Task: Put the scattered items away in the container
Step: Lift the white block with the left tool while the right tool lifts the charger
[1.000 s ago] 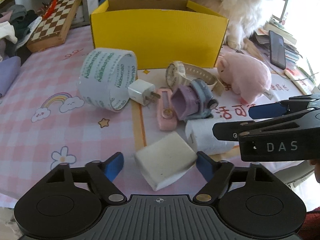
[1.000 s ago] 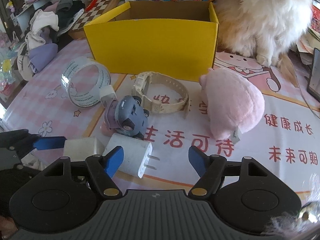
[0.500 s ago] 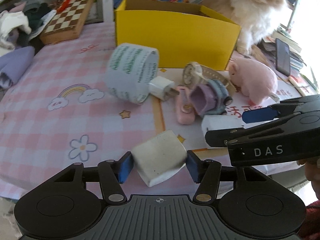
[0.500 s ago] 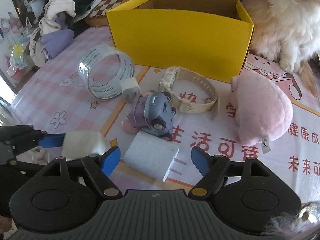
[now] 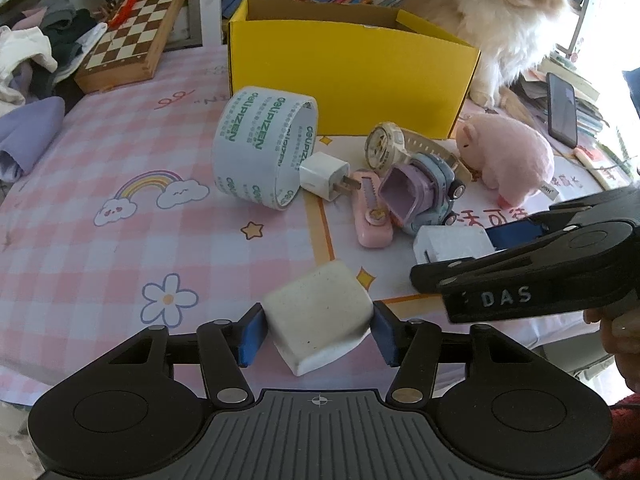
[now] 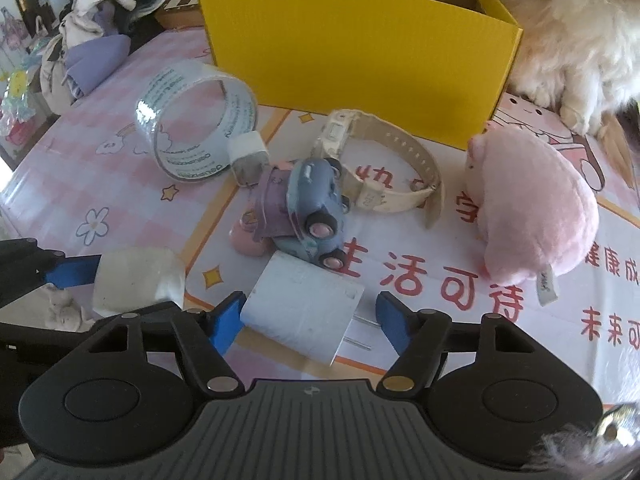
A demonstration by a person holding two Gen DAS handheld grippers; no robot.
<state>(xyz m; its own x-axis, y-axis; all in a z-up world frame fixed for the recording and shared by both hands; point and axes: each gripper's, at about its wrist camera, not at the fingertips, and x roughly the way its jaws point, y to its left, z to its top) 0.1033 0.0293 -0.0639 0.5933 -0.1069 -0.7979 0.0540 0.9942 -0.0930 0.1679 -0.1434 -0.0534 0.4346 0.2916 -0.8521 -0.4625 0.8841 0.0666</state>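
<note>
A second ago the left gripper (image 5: 318, 332) stood wide around the white eraser block (image 5: 318, 318); now its blue pads (image 5: 251, 334) press both sides of it and the block sits tilted between them, raised off the pink checked tablecloth (image 5: 120, 240). The right gripper (image 6: 308, 320) has edged forward to straddle the big white charger (image 6: 302, 306) — its fingers stand apart, the left pad just touching the charger's side, the right pad clear of it, nothing gripped.

The eraser is off-white, speckled, with rounded corners and a greyish smudge on its upper face. The charger lies flat on the cloth with its two prongs pointing right. Just beyond it sits a blue-and-purple toy truck (image 6: 308, 212) tipped against a pink clip-like thing (image 5: 372, 216), with a smaller white plug (image 5: 324, 174) leaning on the clear tape roll (image 5: 264, 148). A cream watch (image 6: 380, 172) curls behind the truck, and a pink plush pig (image 6: 528, 208) lies to the right. The yellow box (image 5: 348, 80) stands open at the back, well apart from both grippers — a fluffy cat (image 5: 508, 12) sits beside it.
</note>
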